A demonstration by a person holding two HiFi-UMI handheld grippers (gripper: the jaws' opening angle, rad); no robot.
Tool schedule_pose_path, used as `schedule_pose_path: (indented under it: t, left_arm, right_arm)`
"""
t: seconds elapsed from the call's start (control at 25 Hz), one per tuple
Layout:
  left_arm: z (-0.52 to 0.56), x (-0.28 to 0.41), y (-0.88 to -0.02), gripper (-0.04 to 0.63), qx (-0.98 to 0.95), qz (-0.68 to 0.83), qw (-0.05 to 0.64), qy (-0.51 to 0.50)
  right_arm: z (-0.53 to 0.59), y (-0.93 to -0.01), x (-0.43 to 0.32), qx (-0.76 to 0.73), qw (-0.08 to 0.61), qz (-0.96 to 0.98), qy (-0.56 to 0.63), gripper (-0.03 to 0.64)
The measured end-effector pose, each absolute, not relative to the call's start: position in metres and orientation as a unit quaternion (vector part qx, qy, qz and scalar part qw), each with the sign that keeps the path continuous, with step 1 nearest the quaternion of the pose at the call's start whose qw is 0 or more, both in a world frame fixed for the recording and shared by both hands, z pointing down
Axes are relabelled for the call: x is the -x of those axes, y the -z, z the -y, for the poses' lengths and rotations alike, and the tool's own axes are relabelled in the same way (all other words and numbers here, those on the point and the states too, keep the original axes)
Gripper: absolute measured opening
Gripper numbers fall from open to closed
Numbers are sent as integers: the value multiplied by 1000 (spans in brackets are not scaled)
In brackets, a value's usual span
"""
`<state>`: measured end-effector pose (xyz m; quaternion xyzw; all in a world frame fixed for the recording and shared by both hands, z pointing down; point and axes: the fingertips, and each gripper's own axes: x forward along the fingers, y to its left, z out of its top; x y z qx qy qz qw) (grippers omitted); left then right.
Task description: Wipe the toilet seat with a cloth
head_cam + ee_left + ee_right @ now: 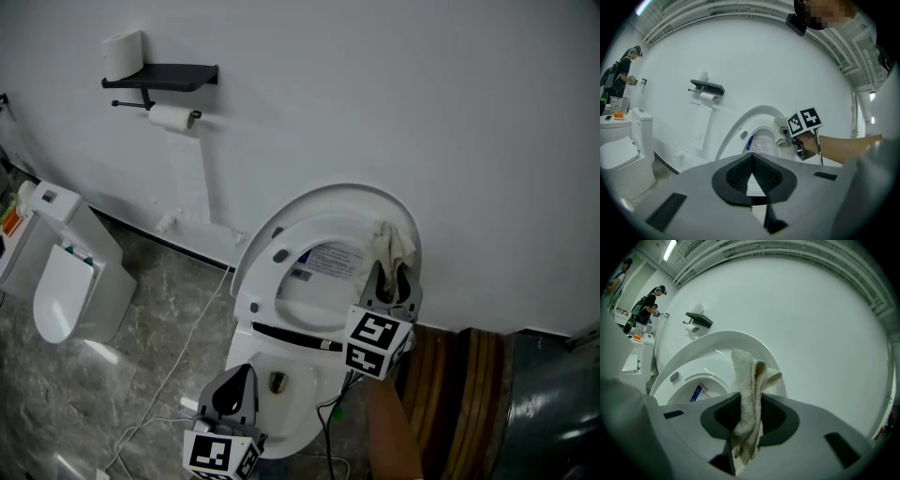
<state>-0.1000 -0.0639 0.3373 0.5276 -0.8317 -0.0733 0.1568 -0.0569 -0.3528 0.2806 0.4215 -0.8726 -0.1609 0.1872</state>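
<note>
The white toilet's seat (265, 281) and lid (349, 200) stand raised against the wall, over the open bowl (286, 394). My right gripper (392, 281) is shut on a cream cloth (394, 242), which lies against the upper right edge of the raised seat. In the right gripper view the cloth (747, 394) hangs folded between the jaws of the right gripper (749, 414), with the seat (693, 357) behind it. My left gripper (236, 392) hovers by the bowl's front left rim, shut and holding nothing. The left gripper view shows the left gripper (751, 160) with jaws together, and the cloth (780, 132) beyond.
A second toilet (70, 281) stands at the left. A black shelf (164, 77) with a paper roll (173, 117) hangs on the wall. A white cable (178, 361) runs over the marble floor. Wooden rings and a metal vessel (487, 394) crowd the right. A person (618, 77) stands far left.
</note>
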Motion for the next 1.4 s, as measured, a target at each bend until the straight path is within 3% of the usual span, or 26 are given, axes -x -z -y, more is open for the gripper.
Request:
schedule_pose_path:
  t: [0.32, 0.92, 1.4]
  left_arm:
    - [74, 87, -350, 9, -541, 822, 165, 61]
    - [76, 82, -350, 10, -545, 820, 164, 59]
    - [93, 89, -324, 11, -581, 792, 152, 115]
  right_arm:
    - [360, -308, 25, -449, 173, 871, 104, 97]
    - [361, -313, 23, -449, 170, 871, 108, 96]
    - [339, -288, 28, -403, 156, 895, 112, 97]
